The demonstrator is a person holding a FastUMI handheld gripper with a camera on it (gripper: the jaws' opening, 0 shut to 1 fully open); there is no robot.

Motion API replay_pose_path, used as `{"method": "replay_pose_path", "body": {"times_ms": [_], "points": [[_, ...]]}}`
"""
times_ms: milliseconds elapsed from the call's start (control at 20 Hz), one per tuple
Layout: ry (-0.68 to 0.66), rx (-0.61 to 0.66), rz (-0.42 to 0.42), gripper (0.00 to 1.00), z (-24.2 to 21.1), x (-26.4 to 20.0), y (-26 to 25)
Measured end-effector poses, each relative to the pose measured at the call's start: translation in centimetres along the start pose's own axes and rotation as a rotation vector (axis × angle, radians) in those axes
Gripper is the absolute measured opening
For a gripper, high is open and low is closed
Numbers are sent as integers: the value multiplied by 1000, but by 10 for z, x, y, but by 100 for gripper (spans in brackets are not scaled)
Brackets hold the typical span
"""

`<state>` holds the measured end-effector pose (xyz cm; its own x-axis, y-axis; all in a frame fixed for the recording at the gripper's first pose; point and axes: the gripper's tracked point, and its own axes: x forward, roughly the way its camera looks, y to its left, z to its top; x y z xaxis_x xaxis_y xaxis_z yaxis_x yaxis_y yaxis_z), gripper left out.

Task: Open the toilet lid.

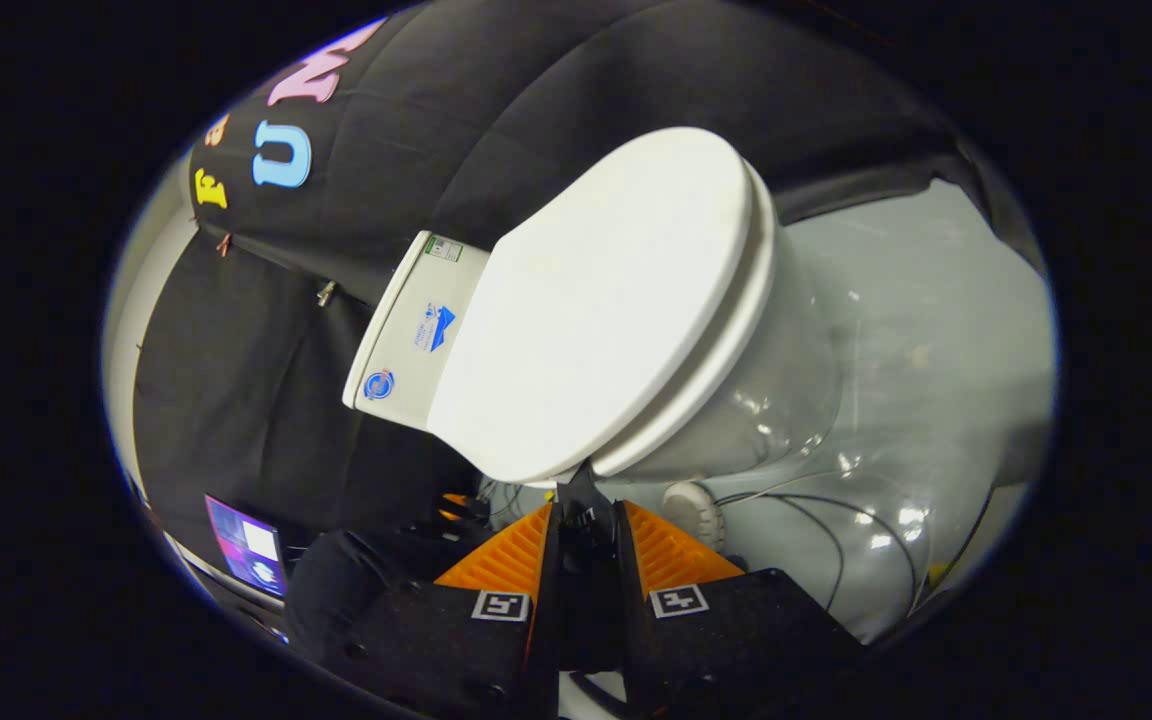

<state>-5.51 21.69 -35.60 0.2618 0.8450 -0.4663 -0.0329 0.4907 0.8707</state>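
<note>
**Claw at the lid's front edge, lid still down**

Gripper [586, 500] is rolled well over, so the whole toilet looks tilted from its camera. Fingers nearly together, narrow gap left. Tips sit right at the front rim of the toilet lid [601, 300]. Something dark stands in the gap at the rim; can't tell if it's the lid edge pinched or just shadow, so I won't call it a grip.

Lid lies flat on the seat [736, 370], closed. Its long axis runs straight away from the fingers toward the tank [416, 330], so the hinge is at the far end and the free edge is the near one, at the tips. My read: the lift has to swing that near edge up and back toward the tank. Bowl [786, 400] is below the seat, cables [816, 520] on the floor [936, 300] beside it.
</note>
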Motion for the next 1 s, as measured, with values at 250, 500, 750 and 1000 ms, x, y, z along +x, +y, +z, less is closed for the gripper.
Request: {"method": "replay_pose_path", "body": {"times_ms": [250, 500, 750, 1000], "points": [[121, 29, -36, 17, -43, 27, -12], [26, 145, 106, 5, -18, 13, 41], [-7, 242, 51, 16, -16, -16, 18], [19, 191, 25, 56, -20, -21, 27]]}}
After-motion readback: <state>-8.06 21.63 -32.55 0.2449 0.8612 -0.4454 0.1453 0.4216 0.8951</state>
